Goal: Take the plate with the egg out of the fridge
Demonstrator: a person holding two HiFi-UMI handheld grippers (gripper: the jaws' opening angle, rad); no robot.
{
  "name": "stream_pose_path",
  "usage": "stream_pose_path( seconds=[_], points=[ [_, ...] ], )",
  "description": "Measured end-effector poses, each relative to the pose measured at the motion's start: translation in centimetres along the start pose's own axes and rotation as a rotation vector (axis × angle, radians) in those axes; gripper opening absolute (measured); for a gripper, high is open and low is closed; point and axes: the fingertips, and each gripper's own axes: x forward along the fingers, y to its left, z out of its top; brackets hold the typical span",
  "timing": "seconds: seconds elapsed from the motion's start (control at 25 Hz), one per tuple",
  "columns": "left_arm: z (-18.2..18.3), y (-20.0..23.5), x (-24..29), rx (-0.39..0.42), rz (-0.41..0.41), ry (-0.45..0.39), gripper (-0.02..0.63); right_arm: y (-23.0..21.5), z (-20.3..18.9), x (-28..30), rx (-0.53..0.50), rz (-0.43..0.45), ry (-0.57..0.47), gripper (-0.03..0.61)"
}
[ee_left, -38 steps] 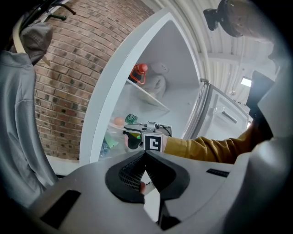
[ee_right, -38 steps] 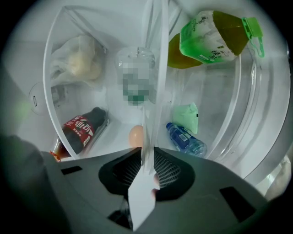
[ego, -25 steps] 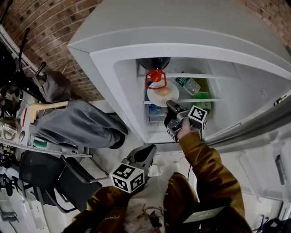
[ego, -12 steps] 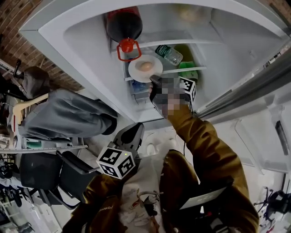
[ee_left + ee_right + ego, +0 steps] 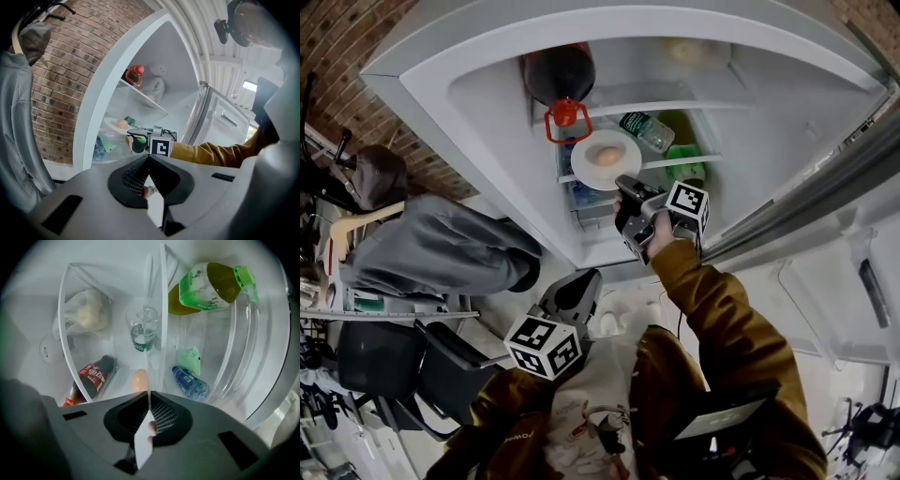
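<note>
A white plate (image 5: 583,150) with a brown egg (image 5: 607,156) on it sits at the front of the fridge's middle shelf, under a cola bottle (image 5: 560,70). My right gripper (image 5: 625,190) reaches into the fridge and is shut on the plate's near rim. In the right gripper view the plate (image 5: 144,439) shows edge-on between the jaws of the right gripper (image 5: 149,401), with the egg (image 5: 139,379) just beyond. My left gripper (image 5: 589,277) hangs low outside the fridge, shut and holding nothing. From the left gripper view I see the plate (image 5: 110,125) and egg (image 5: 122,123) far ahead of the left gripper (image 5: 149,164).
The shelves hold a green-capped bottle (image 5: 206,287), a clear bottle (image 5: 142,329), a blue water bottle (image 5: 190,383), a green packet (image 5: 190,359) and a plastic bag (image 5: 86,315). The fridge door (image 5: 806,202) stands open at right. A brick wall (image 5: 356,56) and a grey garment (image 5: 441,248) are to the left.
The head view has swung, so the fridge sits differently in frame. My right gripper stays at the plate's near rim. The left gripper stays low.
</note>
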Motion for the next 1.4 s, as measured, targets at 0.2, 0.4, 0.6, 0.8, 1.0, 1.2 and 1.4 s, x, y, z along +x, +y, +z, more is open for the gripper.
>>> stream_pose_path(
  seconds=[0.2, 0.4, 0.6, 0.8, 1.0, 1.2, 1.4],
  points=[
    [-0.1, -0.4, 0.3, 0.002, -0.009, 0.002, 0.009, 0.6, 0.0, -0.9, 0.004, 0.009, 0.000, 0.023],
    [0.1, -0.5, 0.6, 0.003, -0.015, -0.002, 0.009, 1.4, -0.1, -1.9, -0.002, 0.021, -0.005, 0.023],
    [0.1, -0.4, 0.7, -0.003, -0.016, -0.002, 0.009, 2.1, -0.6, -3.9, 0.016, 0.029, -0.018, 0.023],
    [0.0, -0.3, 0.9, -0.008, -0.024, 0.002, 0.009, 2.6, -1.1, -5.5, 0.009, 0.034, -0.023, 0.023],
    [0.0, -0.3, 1.2, -0.012, -0.032, 0.006, 0.009, 3.5, -2.0, -6.8, 0.018, 0.058, -0.027, 0.023],
    [0.0, -0.1, 1.3, -0.021, -0.034, 0.006, 0.009, 4.1, -2.9, -8.1, 0.007, 0.072, -0.026, 0.023],
    [0.2, 0.0, 1.3, -0.023, -0.040, 0.002, 0.009, 4.3, -3.8, -9.4, 0.015, 0.082, -0.032, 0.023]
  ],
)
